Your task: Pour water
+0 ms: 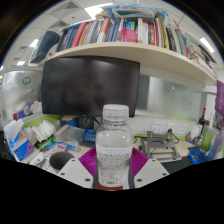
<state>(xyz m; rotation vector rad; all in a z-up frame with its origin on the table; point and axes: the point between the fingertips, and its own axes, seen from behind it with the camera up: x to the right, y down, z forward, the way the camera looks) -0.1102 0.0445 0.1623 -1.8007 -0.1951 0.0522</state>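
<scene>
Fingers: two light grey fingers with magenta pads (88, 160) stand apart at either side of the bottle; whether the pads press on its sides I cannot tell
Gripper (114, 172): its fingertips reach about the lower half of the bottle
Bottle: clear plastic water bottle with a white screw cap (115, 148), upright, between the fingers, cap on
Bottle contents: see-through; the water level cannot be made out
Desk: cluttered work surface (170, 148) beyond the fingers, with small packets and papers spread over it
Monitor: large dark flat screen (90, 86), switched off, behind the bottle and well apart from it
Shelf: pale wooden shelf (150, 55) above the monitor, carrying a row of upright books (120, 30)
Left of bottle: green and white packets (38, 130) and a dark round object (60, 160) near the left finger
Right of bottle: a pale rack-like item (160, 128) on the desk, details too small to tell
</scene>
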